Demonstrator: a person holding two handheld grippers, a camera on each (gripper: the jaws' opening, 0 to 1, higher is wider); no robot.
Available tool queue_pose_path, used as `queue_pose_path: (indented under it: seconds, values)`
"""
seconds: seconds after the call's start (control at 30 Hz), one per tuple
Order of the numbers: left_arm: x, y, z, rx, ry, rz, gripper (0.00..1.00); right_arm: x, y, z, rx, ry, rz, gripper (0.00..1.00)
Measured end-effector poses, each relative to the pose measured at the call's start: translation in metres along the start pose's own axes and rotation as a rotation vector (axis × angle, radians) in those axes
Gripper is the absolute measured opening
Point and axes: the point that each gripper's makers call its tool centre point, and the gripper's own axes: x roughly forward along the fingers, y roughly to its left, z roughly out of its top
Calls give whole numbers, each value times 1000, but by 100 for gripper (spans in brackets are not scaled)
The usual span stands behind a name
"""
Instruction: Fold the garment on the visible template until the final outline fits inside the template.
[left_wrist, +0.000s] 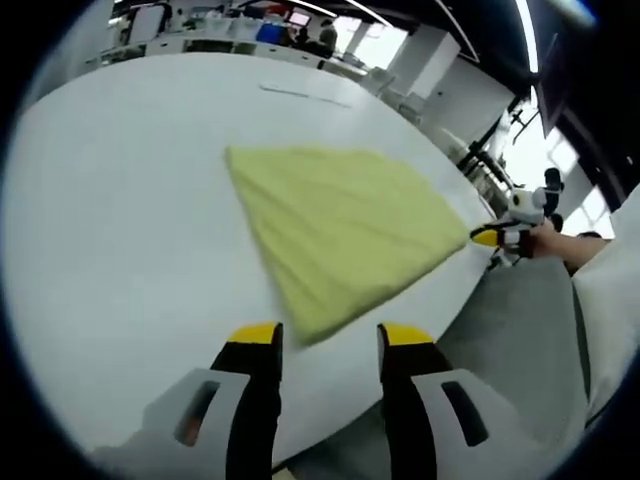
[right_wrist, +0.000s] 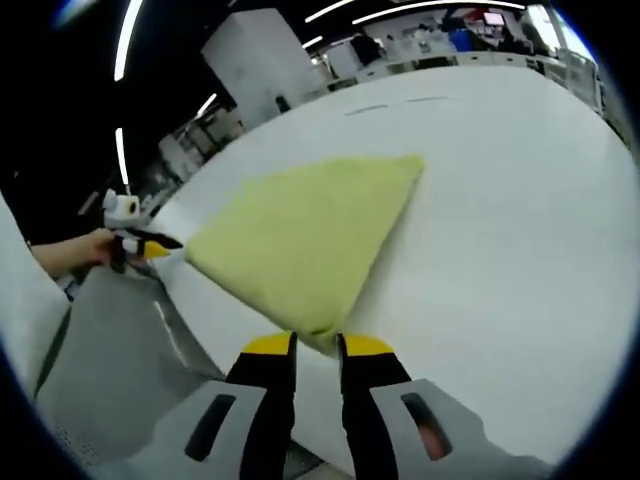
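Table: white top (left_wrist: 120, 230), wide bare room on its far side.
Garment: yellow cloth (left_wrist: 340, 225), folded, near corner just short of the table edge.
Left gripper (left_wrist: 330, 335): jaws apart, hovering at that corner.
Right gripper (right_wrist: 316, 345): jaws narrow, whether they pinch the cloth corner, can't tell.

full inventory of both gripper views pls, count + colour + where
Folded yellow-green cloth garment: 1, pale yellow-green, lying flat on the table ahead of both grippers.
Round white table: 1, white, under the garment; a thin dark line marks its far part.
Grey fabric: 1 stretch, grey, below the table's near edge, beside the person.
Background benches and equipment: several, mixed colours, beyond the table; too blurred to count.
Ceiling strip lights: several, white, overhead.
Person's hand: 1, at the table edge, holding the left gripper.
Left gripper: 1, black and grey jaws with yellow tips, open, garment corner between the tips.
Right gripper: 1, same colours, jaws close together at a garment corner.
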Motion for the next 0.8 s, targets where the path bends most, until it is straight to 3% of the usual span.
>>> queue_pose_path:
  seconds: [0.27, 0.8]
  values:
    - [5, -2, 2, -1, 0, -18, 27, 1, -2, -1, 3, 8, -5, 7]
    - [9, 6, -6, -25, 23, -16, 23, 3, -6, -1, -4, 16, -7, 3]
